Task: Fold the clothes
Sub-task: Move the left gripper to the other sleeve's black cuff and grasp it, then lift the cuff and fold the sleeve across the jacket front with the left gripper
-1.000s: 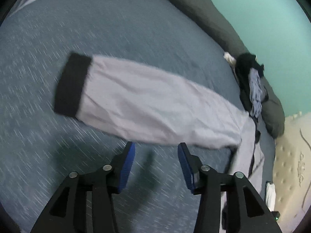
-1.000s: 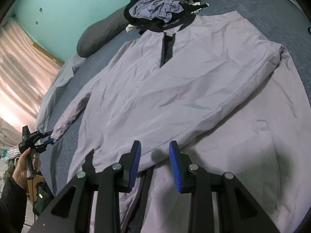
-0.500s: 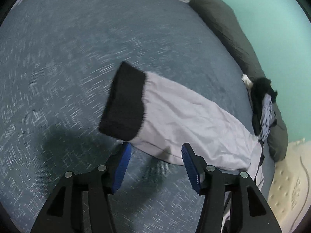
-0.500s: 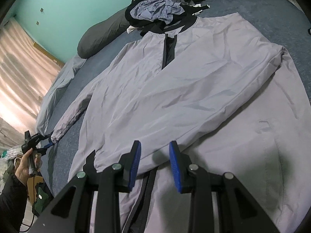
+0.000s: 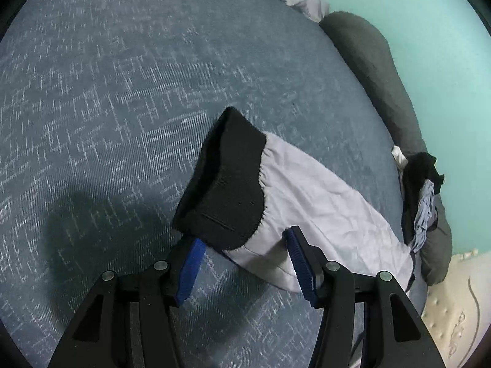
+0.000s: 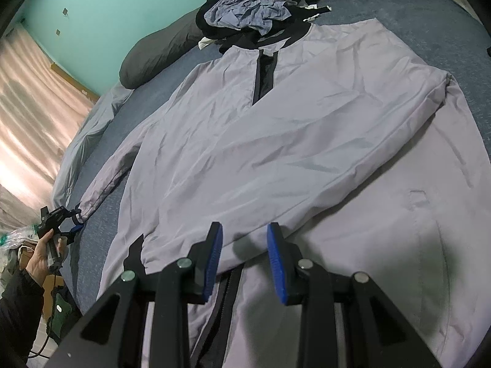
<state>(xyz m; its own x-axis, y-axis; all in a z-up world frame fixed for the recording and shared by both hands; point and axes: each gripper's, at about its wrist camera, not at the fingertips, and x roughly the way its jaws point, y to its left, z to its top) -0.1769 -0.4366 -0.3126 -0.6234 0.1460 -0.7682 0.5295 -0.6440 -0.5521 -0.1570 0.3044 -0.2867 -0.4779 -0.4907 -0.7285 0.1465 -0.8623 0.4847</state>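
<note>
A pale lilac jacket (image 6: 276, 138) lies spread flat on the bed, with one sleeve folded across its front. Its black cuff (image 6: 133, 254) lies near my right gripper (image 6: 242, 245). That gripper hovers open just over the jacket's lower front, with nothing between its pads. The other sleeve (image 5: 322, 208) stretches out to the side over the blue bedcover (image 5: 107, 92). The end of this sleeve, a black cuff (image 5: 227, 190), lies between the spread fingers of my left gripper (image 5: 245, 260). The pads do not squeeze it. The right wrist view shows the left gripper (image 6: 69, 217) at that sleeve's tip.
A pile of dark and blue clothes (image 6: 245, 15) rests against a long dark grey pillow (image 6: 159, 52) at the head of the bed, below the teal wall. The person's hand (image 6: 40, 260) holds the left tool beside the bed's edge, with a curtain behind it.
The left gripper has moved along the sleeve to its cuff and rolled; the cuff now lies between its fingers, which stand slightly wider. The right gripper has not moved.
</note>
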